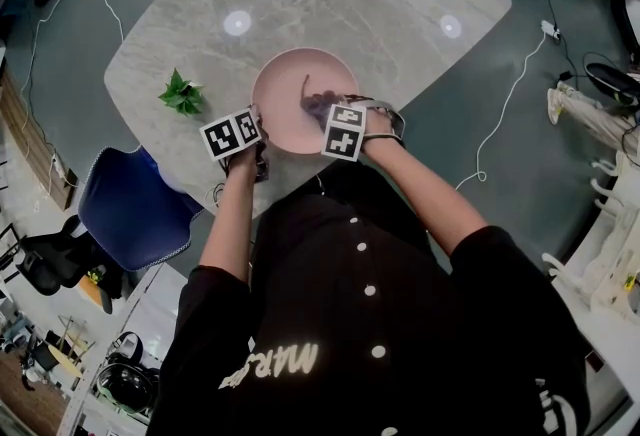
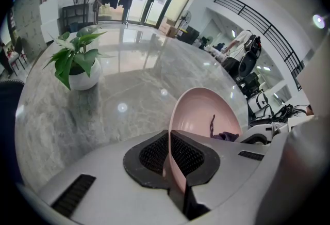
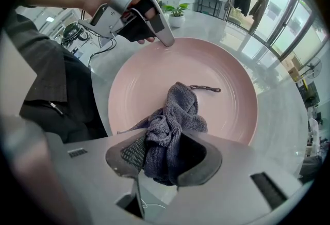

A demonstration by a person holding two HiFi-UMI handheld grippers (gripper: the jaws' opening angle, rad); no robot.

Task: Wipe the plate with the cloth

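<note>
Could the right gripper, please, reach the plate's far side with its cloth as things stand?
Probably yes: the right gripper holds the cloth over the plate; the left gripper only pinches the rim.

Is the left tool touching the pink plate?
Touching. In the left gripper view, the left tool is shut on the rim of the plate, with the rim pinched between its pads.
</note>
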